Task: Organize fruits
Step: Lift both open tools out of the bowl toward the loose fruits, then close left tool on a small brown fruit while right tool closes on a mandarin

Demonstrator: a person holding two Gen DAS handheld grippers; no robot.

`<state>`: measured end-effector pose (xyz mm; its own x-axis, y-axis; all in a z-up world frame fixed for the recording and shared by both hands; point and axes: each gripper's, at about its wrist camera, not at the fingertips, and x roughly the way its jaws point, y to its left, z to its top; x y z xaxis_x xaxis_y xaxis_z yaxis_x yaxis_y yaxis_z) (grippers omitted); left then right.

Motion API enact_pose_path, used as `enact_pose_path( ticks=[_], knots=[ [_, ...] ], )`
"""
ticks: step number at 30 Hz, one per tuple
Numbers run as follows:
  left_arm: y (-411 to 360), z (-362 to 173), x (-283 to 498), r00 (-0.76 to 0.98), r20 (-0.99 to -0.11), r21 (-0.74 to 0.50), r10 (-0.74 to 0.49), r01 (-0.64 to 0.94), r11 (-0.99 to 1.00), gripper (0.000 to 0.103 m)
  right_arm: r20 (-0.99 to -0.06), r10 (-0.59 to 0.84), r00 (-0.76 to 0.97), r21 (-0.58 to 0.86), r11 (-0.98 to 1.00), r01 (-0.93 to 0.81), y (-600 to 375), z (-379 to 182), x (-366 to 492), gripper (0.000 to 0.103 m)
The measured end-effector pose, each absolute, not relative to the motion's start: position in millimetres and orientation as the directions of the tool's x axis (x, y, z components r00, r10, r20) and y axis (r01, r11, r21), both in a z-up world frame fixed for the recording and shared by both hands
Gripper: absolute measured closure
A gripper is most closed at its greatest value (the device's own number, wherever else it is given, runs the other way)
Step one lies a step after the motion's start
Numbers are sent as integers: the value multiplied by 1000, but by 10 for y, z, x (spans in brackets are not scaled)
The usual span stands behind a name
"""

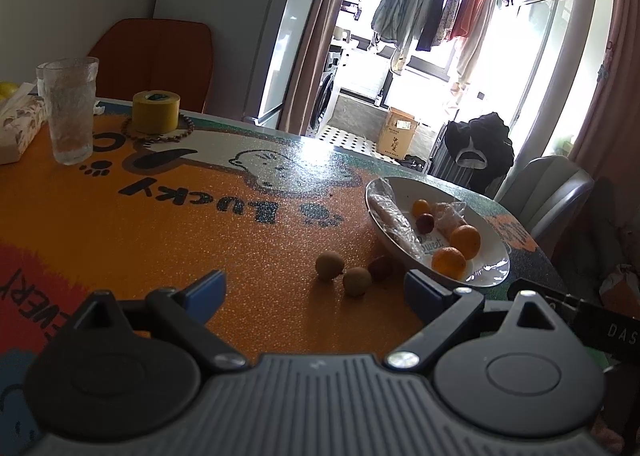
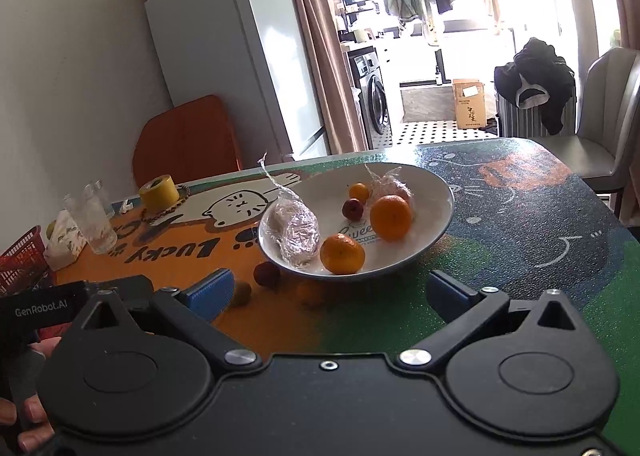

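Note:
A white bowl [image 1: 486, 274] [image 2: 436, 191] holds oranges [image 1: 449, 263] [image 2: 390, 216], a small red fruit [image 2: 353, 209] and plastic-wrapped items [image 2: 294, 230]. Three small round fruits lie on the table just left of the bowl: two brownish ones [image 1: 329, 265] [image 1: 357, 282] and a darker red one [image 1: 380, 268] [image 2: 266, 274]. My left gripper [image 1: 316, 290] is open and empty, just short of these loose fruits. My right gripper [image 2: 330, 290] is open and empty, just in front of the bowl.
A glass [image 1: 71, 111], a yellow tape roll [image 1: 155, 111] on a bead bracelet and a tissue box [image 1: 18, 123] stand at the table's far left. A red basket [image 2: 22, 262] is at the left edge. Chairs [image 2: 600, 127] stand around the table.

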<state>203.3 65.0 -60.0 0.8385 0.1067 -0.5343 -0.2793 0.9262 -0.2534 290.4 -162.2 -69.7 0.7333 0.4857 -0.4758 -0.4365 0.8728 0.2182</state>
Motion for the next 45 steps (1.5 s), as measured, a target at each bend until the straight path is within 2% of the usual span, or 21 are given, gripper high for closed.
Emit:
enact_pose_path(
  ticks=[7, 11, 17, 25, 32, 39, 45],
  knots=[
    [651, -662, 2051, 845, -530, -242, 79, -239, 940, 10, -502, 477, 722, 200, 876, -440, -1533, -789, 2872, 3],
    [633, -701, 2091, 847, -527, -234, 62, -215, 948, 12, -527, 470, 708, 196, 878, -437, -1472, -850, 2902, 19],
    [612, -767, 2190, 839, -542, -227, 44, -197, 954, 29, -558, 477, 679, 217, 874, -435, -1410, -945, 2982, 35],
    [618, -847, 2329, 832, -555, -243, 20, -185, 952, 46, -577, 490, 653, 236, 866, -442, -1346, -1006, 3088, 45],
    [586, -898, 2469, 825, -565, -260, -14, -162, 952, 51, -589, 496, 638, 244, 862, -445, -1267, -1042, 3210, 54],
    [580, -929, 2600, 819, -573, -275, -26, -162, 948, 55, -602, 500, 623, 249, 859, -449, -1211, -1071, 3323, 55],
    [581, -980, 2705, 805, -592, -287, -36, -169, 943, 65, -611, 503, 612, 259, 857, -446, -1175, -1102, 3416, 59]
  ],
)
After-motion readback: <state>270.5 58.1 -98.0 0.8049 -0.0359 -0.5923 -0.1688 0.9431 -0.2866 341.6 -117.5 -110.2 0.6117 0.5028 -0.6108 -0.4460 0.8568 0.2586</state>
